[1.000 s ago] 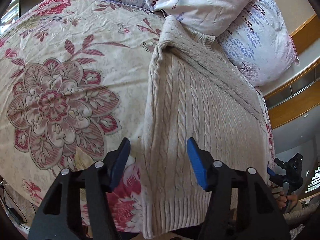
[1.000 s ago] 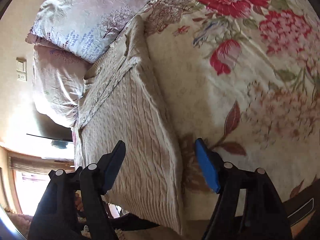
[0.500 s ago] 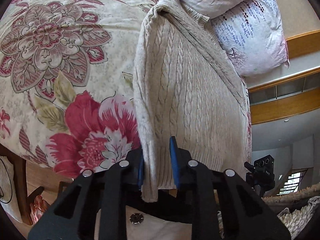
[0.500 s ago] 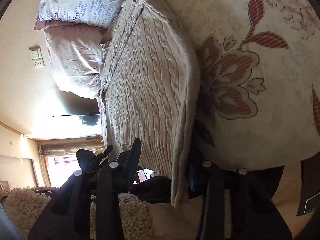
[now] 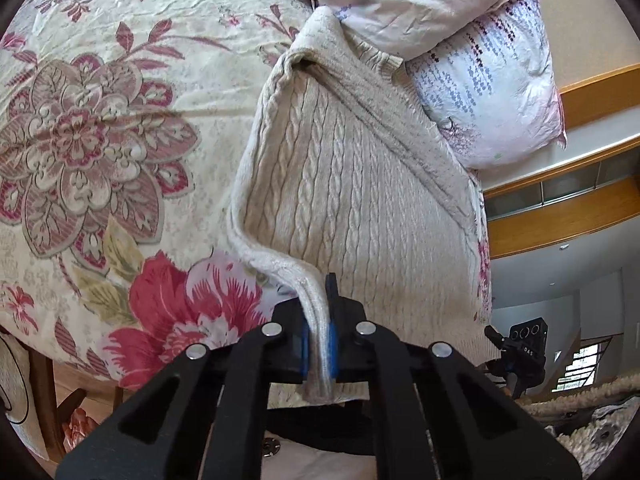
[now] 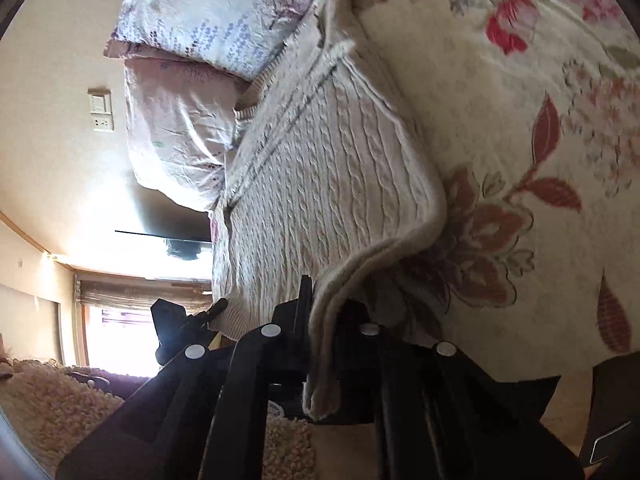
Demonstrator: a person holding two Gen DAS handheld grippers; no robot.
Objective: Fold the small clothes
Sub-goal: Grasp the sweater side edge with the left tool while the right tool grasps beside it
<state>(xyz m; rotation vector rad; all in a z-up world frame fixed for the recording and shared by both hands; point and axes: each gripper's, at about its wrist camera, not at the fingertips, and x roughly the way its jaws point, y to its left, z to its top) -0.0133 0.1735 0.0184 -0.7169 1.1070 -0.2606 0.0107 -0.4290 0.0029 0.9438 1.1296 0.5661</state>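
Observation:
A cream cable-knit sweater point(image 5: 352, 184) lies lengthwise on a floral bedspread point(image 5: 100, 128), sleeves folded in, collar end by the pillows. My left gripper point(image 5: 318, 332) is shut on the sweater's near hem corner at its left edge and lifts that corner off the bed. In the right wrist view my right gripper point(image 6: 326, 344) is shut on the opposite hem corner of the sweater point(image 6: 332, 184), which rises in a curled fold from the bedspread point(image 6: 520, 128). Each gripper shows small in the other's view, the right one point(image 5: 524, 348) and the left one point(image 6: 180, 320).
Two patterned pillows point(image 5: 480, 72) lie against the sweater's far end, also in the right wrist view point(image 6: 192, 80). The bed edge drops to a wood floor point(image 5: 80, 388). A shaggy cream rug point(image 6: 60, 400) lies beside the bed. A wall and switch plate point(image 6: 100, 114) stand behind.
Both grippers have closed on the sweater's hem corners. From open a second ago they pinched the hem and now lift the near edge, so the fabric curls up.

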